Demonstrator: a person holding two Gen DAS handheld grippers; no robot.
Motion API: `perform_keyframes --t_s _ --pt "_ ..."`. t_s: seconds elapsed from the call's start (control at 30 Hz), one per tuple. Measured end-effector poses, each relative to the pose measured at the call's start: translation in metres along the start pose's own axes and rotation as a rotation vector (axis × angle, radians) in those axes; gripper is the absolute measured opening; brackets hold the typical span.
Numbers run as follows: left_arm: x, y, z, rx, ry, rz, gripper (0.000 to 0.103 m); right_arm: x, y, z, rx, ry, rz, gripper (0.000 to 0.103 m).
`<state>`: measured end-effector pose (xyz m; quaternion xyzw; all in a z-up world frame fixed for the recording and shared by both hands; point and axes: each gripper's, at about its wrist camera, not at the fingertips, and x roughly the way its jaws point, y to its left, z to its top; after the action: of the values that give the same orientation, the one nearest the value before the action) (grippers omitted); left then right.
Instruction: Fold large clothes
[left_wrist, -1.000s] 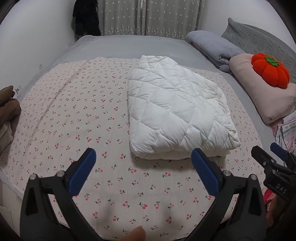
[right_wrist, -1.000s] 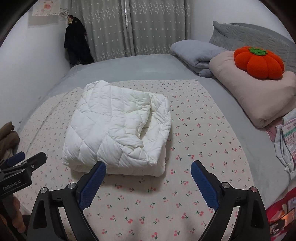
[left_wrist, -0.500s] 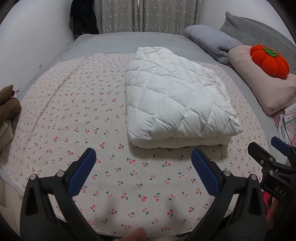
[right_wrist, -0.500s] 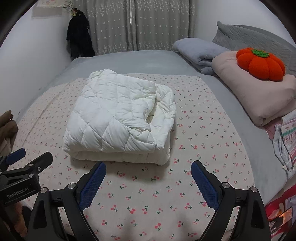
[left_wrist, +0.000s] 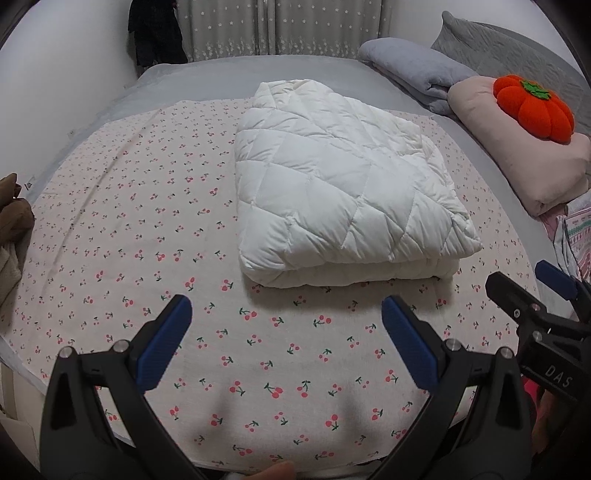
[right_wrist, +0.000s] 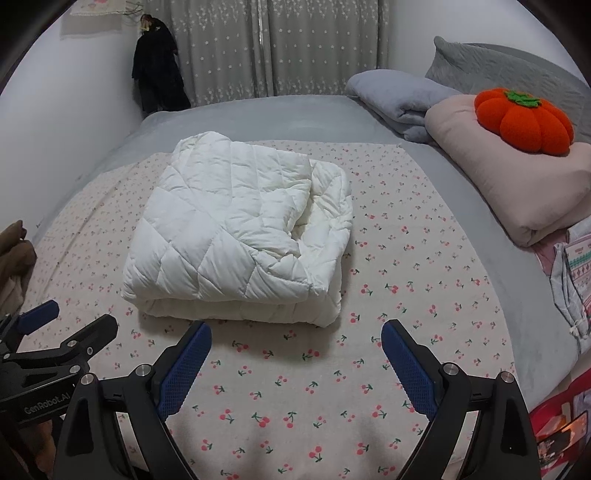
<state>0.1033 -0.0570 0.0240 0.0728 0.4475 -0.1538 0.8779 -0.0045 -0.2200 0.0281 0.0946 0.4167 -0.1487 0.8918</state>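
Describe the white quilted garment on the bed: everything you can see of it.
The white garment is puffy and padded, stitched in diamond quilting with a smooth, slightly shiny shell. It lies folded into a thick, rough rectangle of several layers, flat on the cherry-print sheet. The near edge shows stacked rounded folds. In the right wrist view its right side is looser, with a crumpled layer tucked under the top flap. Nothing else touches it; the left gripper and right gripper are open, short of it.

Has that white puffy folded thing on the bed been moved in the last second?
No. The white padded garment keeps its place on the cherry-print sheet; it only looks nearer because both cameras moved.
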Motion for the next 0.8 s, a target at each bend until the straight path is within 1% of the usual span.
perform_keyframes --t_s 0.8 --pt "-0.0028 -0.0025 0.0000 0.000 -0.001 -0.011 0.102 0.0018 0.0021 -0.0004 -0.005 0.004 0.011 0.095"
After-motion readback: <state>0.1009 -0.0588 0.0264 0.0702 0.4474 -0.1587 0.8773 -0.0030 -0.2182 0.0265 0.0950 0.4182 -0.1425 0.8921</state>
